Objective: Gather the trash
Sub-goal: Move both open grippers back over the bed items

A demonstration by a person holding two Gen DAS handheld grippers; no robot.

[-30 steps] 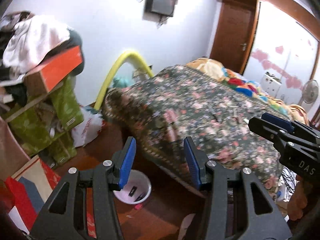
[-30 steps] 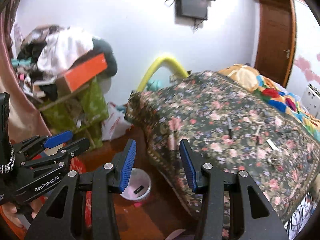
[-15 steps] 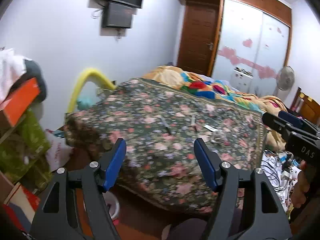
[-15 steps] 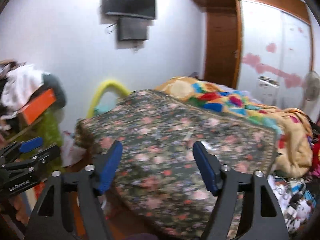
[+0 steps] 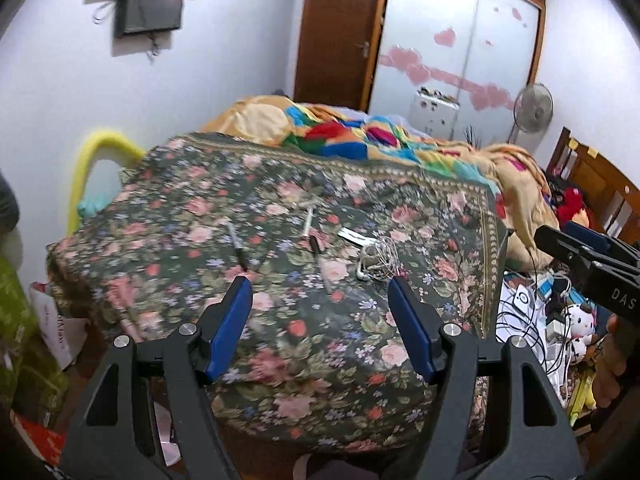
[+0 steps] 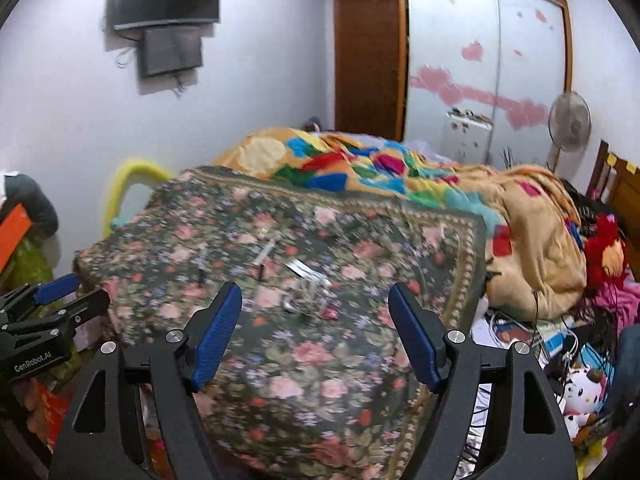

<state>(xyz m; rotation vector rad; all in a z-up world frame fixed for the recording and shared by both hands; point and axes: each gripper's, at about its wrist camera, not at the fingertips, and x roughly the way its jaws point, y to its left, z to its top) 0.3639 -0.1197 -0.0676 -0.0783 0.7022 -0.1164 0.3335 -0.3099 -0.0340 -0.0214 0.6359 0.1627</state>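
Nearest the lens in each wrist view, the left tool (image 5: 320,312) and the right tool (image 6: 316,316) stood wide, both having just been opening, with nothing between their blue pads. The right tool also showed at the right edge of the left view, the left tool at the lower left of the right view.

Just beyond, in mid-frame, the trash lay scattered on the floral bedspread (image 5: 208,264): a dark pen (image 5: 239,246), a pale syringe-like stick (image 5: 308,222), a white wrapper strip (image 5: 354,236) and a tangle of white cord (image 5: 378,258), all near one another but mostly apart.

Approaching seemed to be the step in hand. To do it well, each tool would probably take one item, coming down along the thin thing's length so the pads close across it, without pinching the soft cloth. The cord could snag neighbouring bits.

No bin showed in either view, so what it held could not be told.

Further back lay a colourful quilt (image 5: 344,136), then a wardrobe (image 5: 460,40) at upper right.
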